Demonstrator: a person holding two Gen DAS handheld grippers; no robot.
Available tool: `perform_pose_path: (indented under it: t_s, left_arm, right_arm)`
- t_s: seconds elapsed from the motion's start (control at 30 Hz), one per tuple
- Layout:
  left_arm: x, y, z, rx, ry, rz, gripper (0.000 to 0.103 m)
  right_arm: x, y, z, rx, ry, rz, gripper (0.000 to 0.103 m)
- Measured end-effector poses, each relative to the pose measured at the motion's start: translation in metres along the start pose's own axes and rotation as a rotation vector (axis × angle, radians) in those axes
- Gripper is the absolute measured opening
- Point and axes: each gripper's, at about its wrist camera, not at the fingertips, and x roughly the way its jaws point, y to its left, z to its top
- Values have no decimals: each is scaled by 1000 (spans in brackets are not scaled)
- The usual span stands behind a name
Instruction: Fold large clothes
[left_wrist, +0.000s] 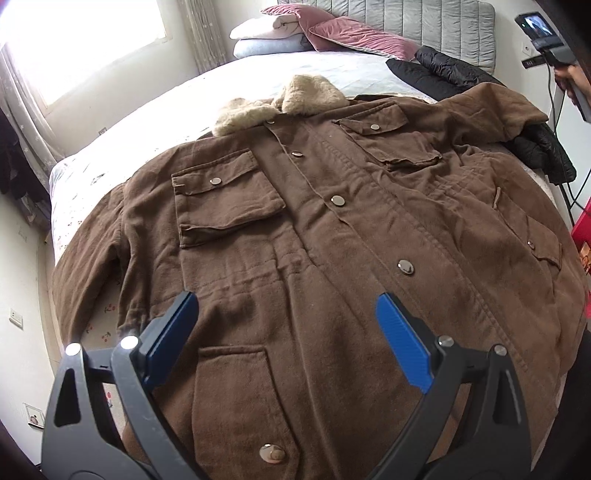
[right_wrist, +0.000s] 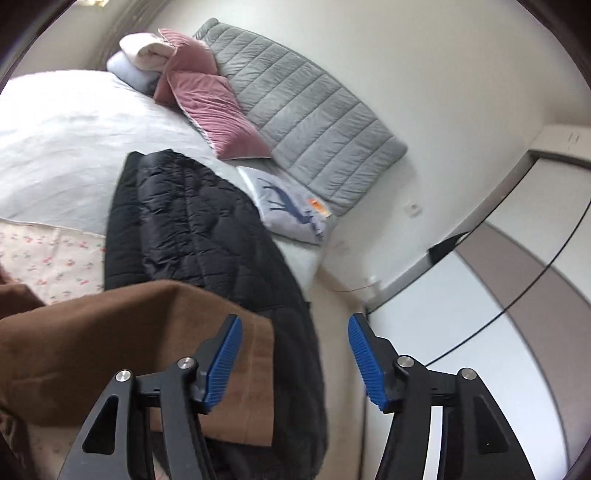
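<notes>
- On a bed (left_wrist: 332, 70) with a pale quilt and a floral sheet, a large brown jacket (left_wrist: 332, 236) lies spread out front side up, its snap buttons closed down the middle.
- Its tan fleece collar (left_wrist: 280, 103) points toward the grey padded headboard (left_wrist: 413, 26), where pink pillows (left_wrist: 354, 33) and folded pale bedding are stacked.
- One sleeve of the jacket lies folded across the right shoulder, resting on a black quilted coat (right_wrist: 192, 221) beside it.
- Over the lower front of the jacket, the left gripper (left_wrist: 286, 328) hovers with its blue-padded jaws spread wide and nothing between them.
- At the bed's right edge, the right gripper (right_wrist: 295, 354) has its jaws apart, gripping nothing; the brown sleeve end (right_wrist: 155, 332) lies beneath its left finger, over the black coat.
- From the left wrist view, a hand (left_wrist: 570, 79) holds the right gripper's handle in the upper right corner, raised above the bed.
- A grey cushion printed with a blue deer (right_wrist: 284, 203) sits below the headboard.
</notes>
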Motion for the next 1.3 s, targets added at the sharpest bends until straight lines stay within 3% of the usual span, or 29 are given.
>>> perform_pose_path:
  t_s: [0.17, 0.33, 0.43, 0.6, 0.63, 0.67, 0.7, 0.77, 0.83, 0.9, 0.97, 1.03, 1.1, 1.13, 1.2, 1.23, 1.27, 1.3]
  left_arm:
    - [-9, -13, -4, 20, -20, -34, 97]
    - [-11, -23, -4, 26, -16, -61, 97]
    - [-8, -26, 1, 19, -1, -83, 97]
    - [1, -40, 34, 41, 7, -131, 97]
    - [5, -44, 46, 51, 0, -147, 97]
    - [9, -48, 58, 61, -8, -161, 97]
    - [15, -53, 73, 69, -17, -172, 97]
    - [33, -63, 108, 70, -35, -183, 97]
    - [56, -75, 143, 43, -56, -207, 89]
    - [82, -89, 174, 16, -52, -255, 78]
    - [113, -108, 199, -9, -38, -312, 65]
    - [147, -132, 217, -34, -9, -365, 48]
    - [177, -153, 227, -54, 29, -402, 41]
    - [196, -169, 227, -56, 56, -408, 41]
    - [224, -196, 222, -7, 120, -327, 41]
    - [234, -210, 216, 54, 117, -254, 42]
    - [230, -219, 215, 109, 62, -212, 42]
    - [227, -228, 215, 179, 60, -180, 42]
  right_arm:
    - [12, -30, -37, 64, 60, 177, 72]
    - [44, -70, -69, 328, 184, 416, 77]
    - [68, -72, -85, 445, 259, 527, 78]
    - [101, -43, -101, 480, 364, 590, 78]
    - [104, -38, -102, 487, 361, 598, 66]
    - [106, -35, -102, 498, 350, 625, 29]
    - [103, -34, -99, 514, 336, 656, 13]
    - [95, -42, -90, 522, 273, 681, 9]
    - [70, -60, -74, 490, 158, 660, 8]
    - [39, -88, -64, 441, 36, 576, 8]
    - [24, -111, -64, 394, -23, 524, 8]
    - [36, -115, -74, 346, 33, 496, 8]
    - [57, -104, -92, 270, 122, 444, 8]
    - [70, -96, -106, 215, 172, 327, 7]
    - [93, -84, -134, 85, 235, 113, 7]
    - [101, -85, -145, 91, 255, 130, 7]
    - [105, -89, -153, 131, 270, 172, 8]
    - [107, -97, -160, 197, 280, 229, 9]
